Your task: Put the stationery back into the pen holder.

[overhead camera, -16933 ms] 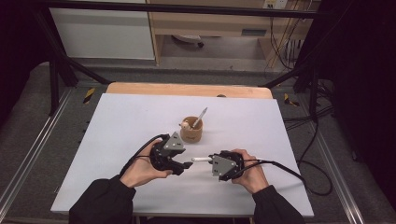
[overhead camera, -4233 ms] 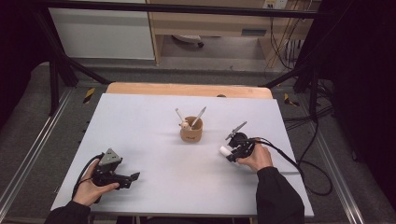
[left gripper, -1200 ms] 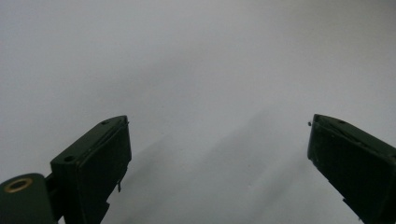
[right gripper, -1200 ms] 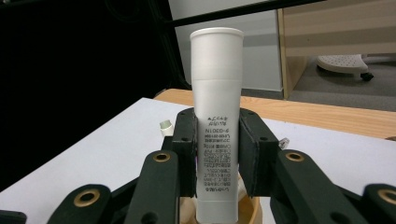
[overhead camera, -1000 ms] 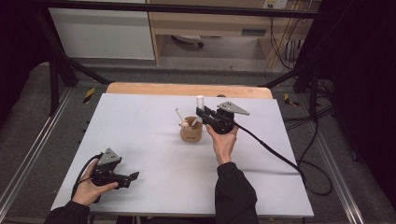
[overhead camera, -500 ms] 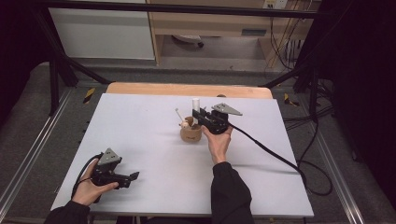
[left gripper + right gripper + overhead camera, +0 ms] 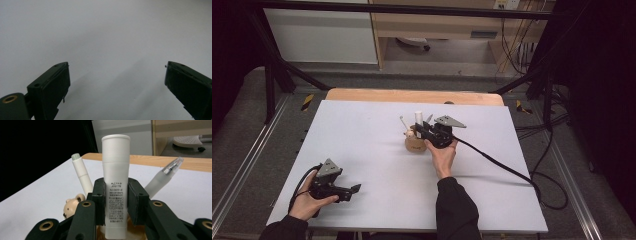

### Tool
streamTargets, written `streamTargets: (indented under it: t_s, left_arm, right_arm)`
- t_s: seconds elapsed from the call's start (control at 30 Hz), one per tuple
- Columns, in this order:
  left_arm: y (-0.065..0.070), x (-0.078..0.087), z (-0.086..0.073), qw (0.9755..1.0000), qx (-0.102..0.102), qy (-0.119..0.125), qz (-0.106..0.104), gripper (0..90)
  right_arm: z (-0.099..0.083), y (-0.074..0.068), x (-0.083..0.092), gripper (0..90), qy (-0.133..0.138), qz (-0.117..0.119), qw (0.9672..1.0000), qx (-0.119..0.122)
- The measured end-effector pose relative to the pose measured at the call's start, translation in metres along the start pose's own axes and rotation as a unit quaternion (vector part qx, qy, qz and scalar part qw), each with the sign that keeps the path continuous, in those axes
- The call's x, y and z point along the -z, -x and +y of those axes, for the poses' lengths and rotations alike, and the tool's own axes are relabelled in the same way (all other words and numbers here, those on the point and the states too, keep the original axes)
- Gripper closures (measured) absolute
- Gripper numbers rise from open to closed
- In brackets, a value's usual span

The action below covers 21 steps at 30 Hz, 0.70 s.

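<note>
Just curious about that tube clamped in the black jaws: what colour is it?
White, with small dark print on the tube; the right gripper view shows it best.

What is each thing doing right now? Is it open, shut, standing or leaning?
White tube: upright, cap on, clamped between the jaws above the holder.
Right hand-held gripper: shut on the white tube.
Left hand-held gripper: open, nothing between its jaws.
Bear-shaped holder: upright on the table.
Small white stick: leaning in the holder.
Frosted pen: leaning, cap on.
</note>
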<state>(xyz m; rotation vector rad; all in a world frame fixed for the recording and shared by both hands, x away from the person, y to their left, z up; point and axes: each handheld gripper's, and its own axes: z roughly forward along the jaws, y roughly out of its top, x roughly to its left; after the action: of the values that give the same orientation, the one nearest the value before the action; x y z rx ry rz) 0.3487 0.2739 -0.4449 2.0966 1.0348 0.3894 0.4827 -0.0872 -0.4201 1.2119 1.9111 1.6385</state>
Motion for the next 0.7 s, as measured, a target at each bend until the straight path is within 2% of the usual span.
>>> streamTargets:
  t_s: [0.4, 0.7]
  left_arm:
    - [0.0, 0.0, 0.0, 1.0, 0.0, 0.0, 0.0, 6.1]
    - [0.0, 0.0, 0.0, 1.0, 0.0, -0.001, 0.0, 6.1]
  right_arm:
    - [-0.01, -0.002, -0.001, 70.3, -0.016, 0.003, 0.9998, 0.014]
    - [-0.008, 0.0, 0.01, 67.0, -0.025, 0.001, 0.9992, 0.031]
